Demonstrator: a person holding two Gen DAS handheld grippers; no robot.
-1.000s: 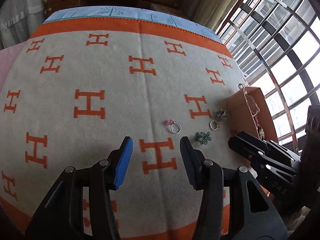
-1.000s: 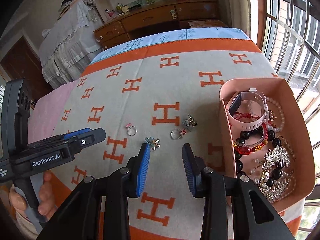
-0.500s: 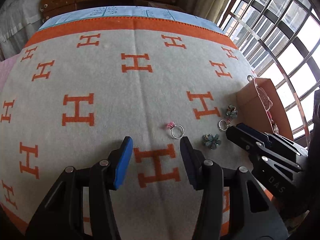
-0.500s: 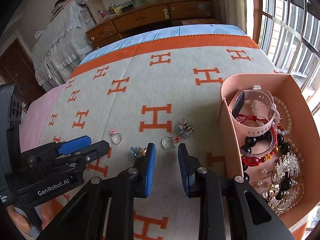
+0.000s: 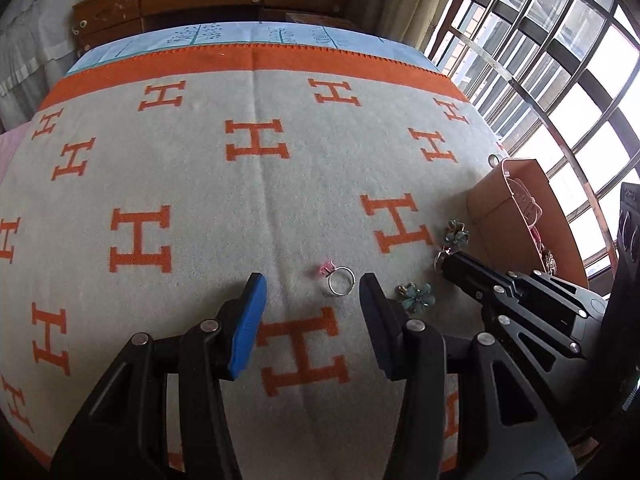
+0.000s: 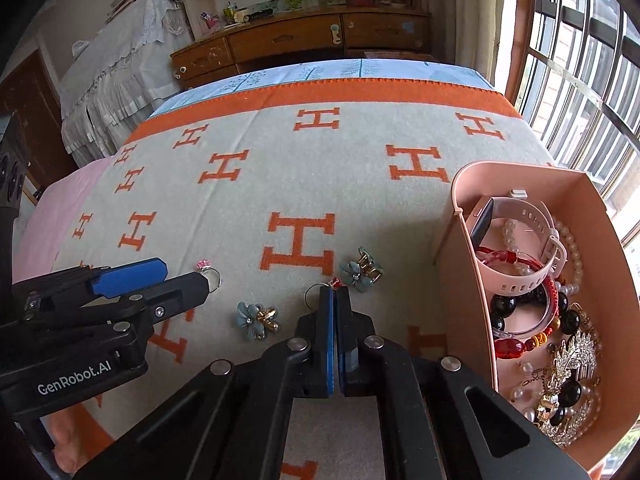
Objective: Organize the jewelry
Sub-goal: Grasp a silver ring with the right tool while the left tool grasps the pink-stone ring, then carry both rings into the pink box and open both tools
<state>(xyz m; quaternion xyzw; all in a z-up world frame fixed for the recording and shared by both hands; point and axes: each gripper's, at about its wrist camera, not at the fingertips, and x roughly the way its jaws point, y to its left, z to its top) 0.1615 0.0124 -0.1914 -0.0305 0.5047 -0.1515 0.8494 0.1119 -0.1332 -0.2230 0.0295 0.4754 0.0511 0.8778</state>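
Observation:
On the grey and orange H-pattern blanket (image 5: 200, 184) lie a silver ring with a pink stone (image 5: 340, 279), two blue flower clips (image 5: 418, 298) (image 5: 456, 234) and a silver ring with a red stone (image 6: 316, 292). My left gripper (image 5: 310, 292) is open, with the pink-stone ring between its fingertips. My right gripper (image 6: 334, 296) is shut on the red-stone ring, whose loop sticks out at its tip. The pink box (image 6: 600, 216) at right holds a watch, bead bracelets, pearls and a brooch.
A wooden dresser (image 6: 304, 40) stands beyond the bed's far edge. A white lace-covered piece of furniture (image 6: 120, 76) stands at far left. Barred windows (image 5: 560, 60) run along the right side. The flower clips also show in the right wrist view (image 6: 252, 318) (image 6: 360, 268).
My right gripper moved forward and closed on the red-stone ring. My left gripper moved forward, so the pink-stone ring now lies between its open fingertips.

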